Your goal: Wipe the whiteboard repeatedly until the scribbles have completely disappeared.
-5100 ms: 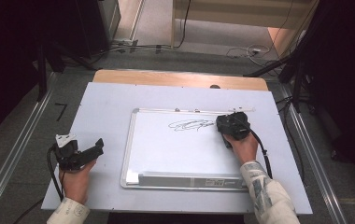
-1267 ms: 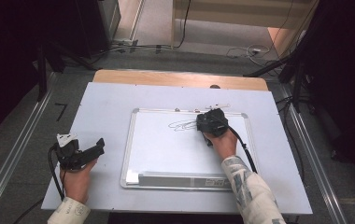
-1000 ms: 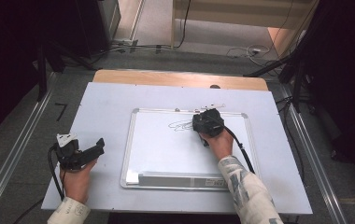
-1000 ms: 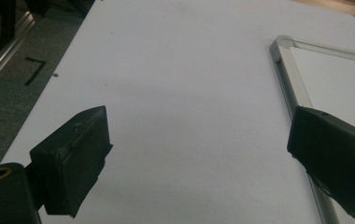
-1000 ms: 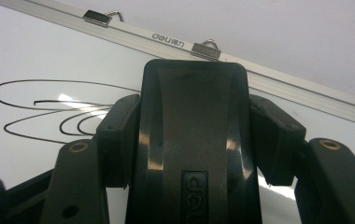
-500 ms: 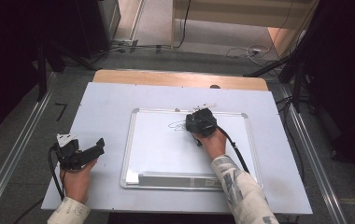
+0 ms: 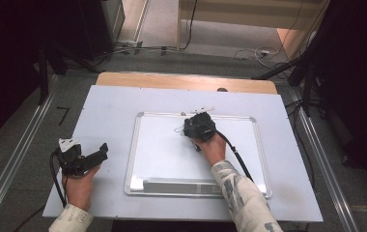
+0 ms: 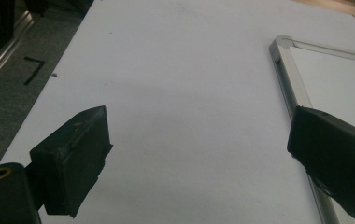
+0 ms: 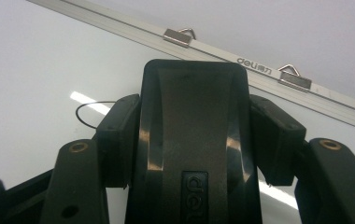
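Note:
A white whiteboard (image 7: 162, 154) with a silver frame lies flat on the pale table. Over its upper middle, my right gripper (image 7: 198, 126) is shut on a black eraser (image 9: 194, 140), which presses flat on the board. A short loop of black ink (image 9: 89, 114) shows just left of the eraser, and also in the high view as a faint ink stroke (image 7: 177, 129). My left gripper (image 7: 97, 154) rests on the table left of the board. In its own view the left gripper (image 8: 199, 140) stands open with nothing between its jaws.
The board's frame corner (image 8: 283, 44) lies close to my left gripper. Two metal hanger clips (image 9: 179, 36) sit on the board's top edge. A grey tray (image 7: 181, 185) runs along its bottom edge. A wooden strip (image 7: 181, 82) borders the table's far side; cables lie on the floor beyond.
My right gripper has slid the eraser leftward along the top of the board, and the scribble there is nearly all gone. The left gripper has stayed still.

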`<state>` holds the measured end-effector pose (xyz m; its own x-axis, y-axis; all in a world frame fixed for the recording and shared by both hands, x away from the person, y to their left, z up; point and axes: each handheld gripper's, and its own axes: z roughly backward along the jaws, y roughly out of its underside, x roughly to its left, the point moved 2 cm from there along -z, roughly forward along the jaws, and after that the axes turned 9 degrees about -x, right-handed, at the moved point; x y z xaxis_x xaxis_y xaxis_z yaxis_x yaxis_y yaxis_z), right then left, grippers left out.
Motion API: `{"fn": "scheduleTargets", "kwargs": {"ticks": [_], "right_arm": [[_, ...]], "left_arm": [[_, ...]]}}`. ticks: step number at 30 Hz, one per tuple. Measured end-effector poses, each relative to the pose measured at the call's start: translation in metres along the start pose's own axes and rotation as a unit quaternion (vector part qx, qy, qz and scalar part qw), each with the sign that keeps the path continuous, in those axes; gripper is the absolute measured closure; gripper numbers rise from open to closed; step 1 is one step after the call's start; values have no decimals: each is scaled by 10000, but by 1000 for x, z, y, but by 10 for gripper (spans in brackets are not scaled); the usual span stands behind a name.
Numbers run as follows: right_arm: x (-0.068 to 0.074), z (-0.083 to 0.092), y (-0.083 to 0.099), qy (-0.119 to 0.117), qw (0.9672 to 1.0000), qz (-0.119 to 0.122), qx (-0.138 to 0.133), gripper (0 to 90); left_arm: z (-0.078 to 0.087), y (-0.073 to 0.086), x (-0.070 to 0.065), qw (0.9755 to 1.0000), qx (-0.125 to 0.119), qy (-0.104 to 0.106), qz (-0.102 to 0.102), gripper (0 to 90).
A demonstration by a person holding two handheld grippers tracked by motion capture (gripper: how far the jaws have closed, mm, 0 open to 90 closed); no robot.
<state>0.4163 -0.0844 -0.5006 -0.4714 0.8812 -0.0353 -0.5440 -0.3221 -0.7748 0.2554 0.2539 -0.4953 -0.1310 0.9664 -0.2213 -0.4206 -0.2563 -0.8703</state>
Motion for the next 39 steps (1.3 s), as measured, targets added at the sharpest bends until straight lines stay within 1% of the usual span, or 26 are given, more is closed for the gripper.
{"fn": "scheduleTargets", "kwargs": {"ticks": [15, 27, 39], "right_arm": [[21, -5, -5, -127, 9999, 89, 10, 384], [38, -9, -8, -243, 9995, 212, 6, 383], [56, -12, -11, -342, 9990, 271, 9, 383]], "left_arm": [[0, 0, 0, 10000, 3, -3, 7, 64], [0, -1, 0, 10000, -11, 13, 6, 63], [0, -1, 0, 10000, -15, 17, 9, 64]]}}
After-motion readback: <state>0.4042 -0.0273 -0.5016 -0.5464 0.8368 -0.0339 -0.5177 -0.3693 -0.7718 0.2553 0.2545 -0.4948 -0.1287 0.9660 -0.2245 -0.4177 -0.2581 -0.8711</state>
